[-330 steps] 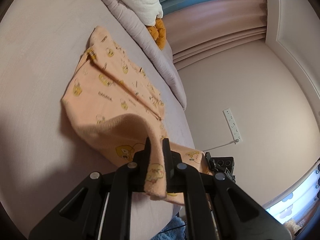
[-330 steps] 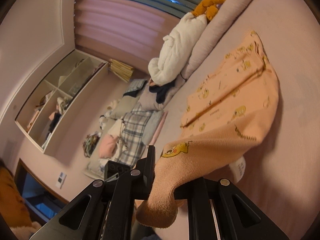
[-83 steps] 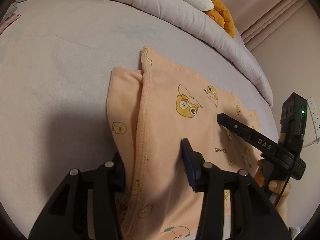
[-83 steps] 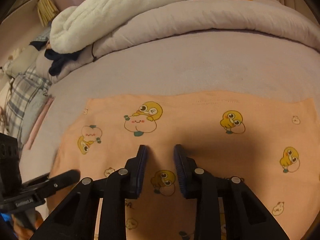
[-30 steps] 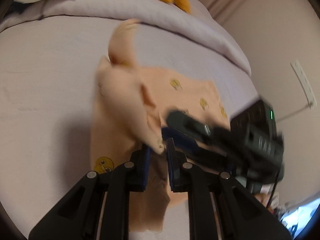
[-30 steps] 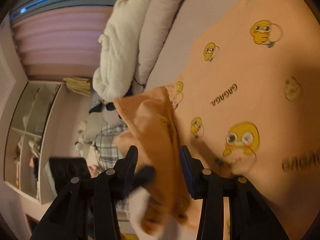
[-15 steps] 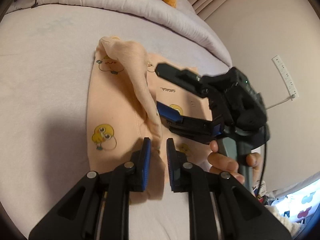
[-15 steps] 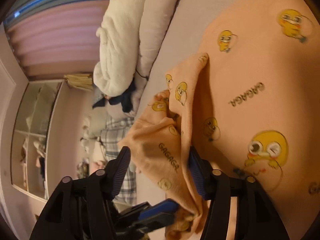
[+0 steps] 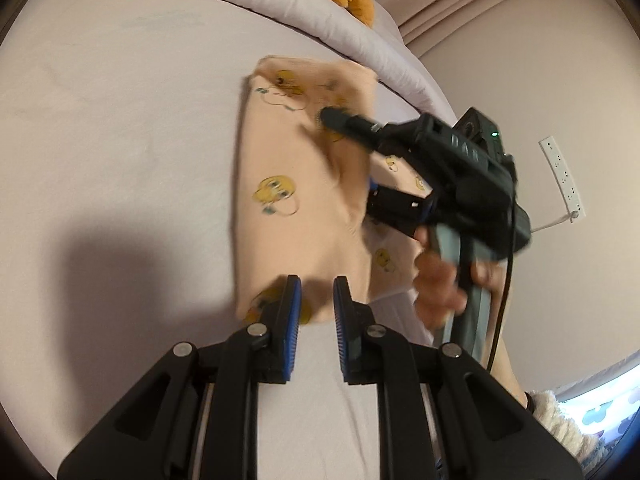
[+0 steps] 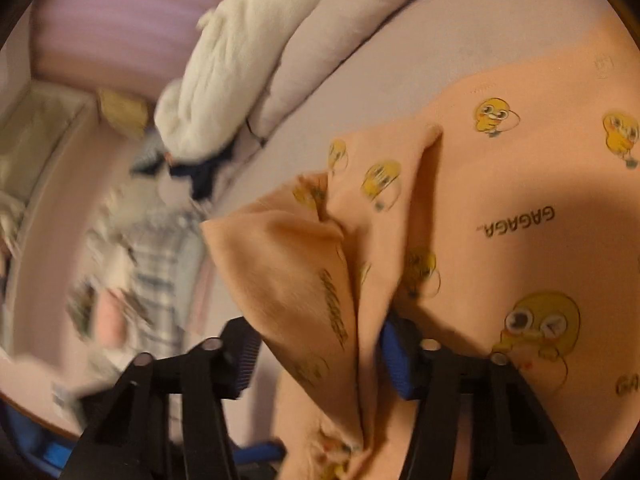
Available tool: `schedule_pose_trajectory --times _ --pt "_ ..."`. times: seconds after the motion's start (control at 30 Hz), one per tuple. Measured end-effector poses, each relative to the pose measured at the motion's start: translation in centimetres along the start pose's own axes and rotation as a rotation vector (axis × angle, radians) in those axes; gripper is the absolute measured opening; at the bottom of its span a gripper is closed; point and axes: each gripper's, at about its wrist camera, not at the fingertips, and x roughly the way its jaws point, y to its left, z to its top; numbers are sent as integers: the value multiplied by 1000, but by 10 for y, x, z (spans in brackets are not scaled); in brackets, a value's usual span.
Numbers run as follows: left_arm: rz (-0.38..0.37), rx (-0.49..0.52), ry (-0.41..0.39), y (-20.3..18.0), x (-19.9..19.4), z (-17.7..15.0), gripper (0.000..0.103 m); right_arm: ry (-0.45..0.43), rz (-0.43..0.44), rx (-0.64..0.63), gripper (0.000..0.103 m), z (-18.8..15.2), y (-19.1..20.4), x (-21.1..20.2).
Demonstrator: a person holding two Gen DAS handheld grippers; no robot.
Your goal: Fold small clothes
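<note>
Left wrist view: garment (image 9: 296, 208), peach with duck print, lay on the bed (image 9: 120, 120) as a long folded strip, its far end near the duvet (image 9: 280, 4). Left gripper (image 9: 314, 300) hung over the near end, jaws nearly closed with a narrow gap and nothing between them; fabric edge lay just beyond the tips. Right gripper (image 9: 352, 160) reached in from the right, a raised ridge of cloth caught between its fingers, person's hand (image 9: 444, 280) on its handle.

Right wrist view: right gripper (image 10: 316, 344) jaws were closing on a bunched flap of garment (image 10: 500, 200) standing up between them; blur prevented telling whether the pads yet pressed. The rest lay flat to the right.

Judgement: to do this fold well, the flap should be carried fully across and laid edge to edge before release, while the left tips pin the near end so the strip does not drag
</note>
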Motion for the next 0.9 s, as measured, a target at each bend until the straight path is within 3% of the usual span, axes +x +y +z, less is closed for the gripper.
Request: schedule_pose_trajectory --times 0.1,0.13,0.2,0.4,0.57,0.7,0.83,0.9 --pt "6 -14 -10 9 -12 -14 16 -22 50 109 31 4 -25 -2" --pt "2 -24 -16 11 -14 -17 16 -18 18 92 21 3 -27 -1" --pt "-7 -43 -22 13 -16 -22 19 -18 -9 52 11 2 -25 -1" --pt "-11 -71 -18 15 -19 -29 21 -96 33 -52 8 12 8 -33" --pt "-23 -55 -13 5 -16 -28 22 -143 -21 -153 8 29 31 -83" --pt "-34 -46 10 -3 -3 -26 22 -178 -118 -153 8 42 10 -119" --pt "-38 -31 34 -16 15 -16 22 -176 -223 -95 8 46 -30 -129" --pt "-49 -19 37 -26 23 -10 22 -149 -236 -45 8 47 -56 -124"
